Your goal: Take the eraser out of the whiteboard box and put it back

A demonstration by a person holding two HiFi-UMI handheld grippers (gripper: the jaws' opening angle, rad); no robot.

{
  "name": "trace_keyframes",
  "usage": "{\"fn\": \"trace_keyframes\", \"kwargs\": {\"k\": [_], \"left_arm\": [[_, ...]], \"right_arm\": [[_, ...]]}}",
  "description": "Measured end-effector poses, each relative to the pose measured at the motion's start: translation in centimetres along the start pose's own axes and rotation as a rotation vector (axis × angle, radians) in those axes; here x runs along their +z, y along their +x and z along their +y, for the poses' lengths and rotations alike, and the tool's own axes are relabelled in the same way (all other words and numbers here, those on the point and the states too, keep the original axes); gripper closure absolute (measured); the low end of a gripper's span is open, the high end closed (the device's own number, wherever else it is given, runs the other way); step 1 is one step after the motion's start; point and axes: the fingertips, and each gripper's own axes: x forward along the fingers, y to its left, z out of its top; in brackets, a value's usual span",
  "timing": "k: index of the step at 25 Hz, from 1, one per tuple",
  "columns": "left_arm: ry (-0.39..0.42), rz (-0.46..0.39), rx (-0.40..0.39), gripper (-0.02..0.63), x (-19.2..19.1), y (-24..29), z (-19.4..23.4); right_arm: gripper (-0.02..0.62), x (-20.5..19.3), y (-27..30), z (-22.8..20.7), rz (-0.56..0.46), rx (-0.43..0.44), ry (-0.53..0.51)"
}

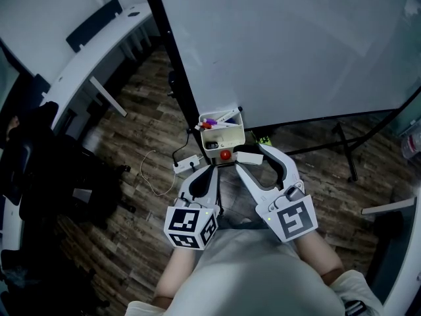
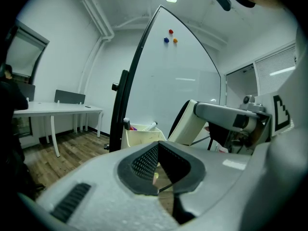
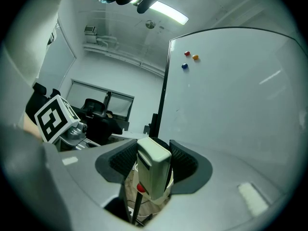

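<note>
Clamping the white eraser (image 3: 155,174): right hand-held gripper (image 3: 154,159), per its own view. Head view alone puts eraser just outside whiteboard box (image 1: 227,139); left hand-held gripper (image 2: 158,153) closed, empty.

Whiteboard box (image 2: 137,136) beyond closed hand-held gripper (image 2: 158,143)

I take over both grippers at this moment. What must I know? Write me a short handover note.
Left gripper: jaws together, nothing in them, just below the box.
Right gripper: jaws clamped on the eraser, held outside the box, by its lower right corner in the head view.
Box: hangs at the bottom edge of the whiteboard, with markers inside.
Done: the eraser is out.
Left: put it back into the box and let go.
</note>
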Motion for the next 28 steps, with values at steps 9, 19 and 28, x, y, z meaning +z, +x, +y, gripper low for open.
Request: {"fn": "trace_keyframes", "kwargs": {"k": [9, 19, 28], "left_arm": [[-0.014, 0.004, 0.029, 0.6, 0.4, 0.2, 1.2], [-0.028, 0.003, 0.062, 0.601, 0.9, 1.1, 2.7], [-0.041, 0.021, 0.081, 0.603, 1.4, 2.3, 3.5]], "right_arm": [[0.377, 0.3, 1.9, -0.4, 0.001, 0.025, -0.007], [0.377, 0.0, 4.3, -0.6, 0.005, 0.059, -0.016], [0.377, -1.0, 5.6, -1.6, 0.024, 0.071, -0.02]]}}
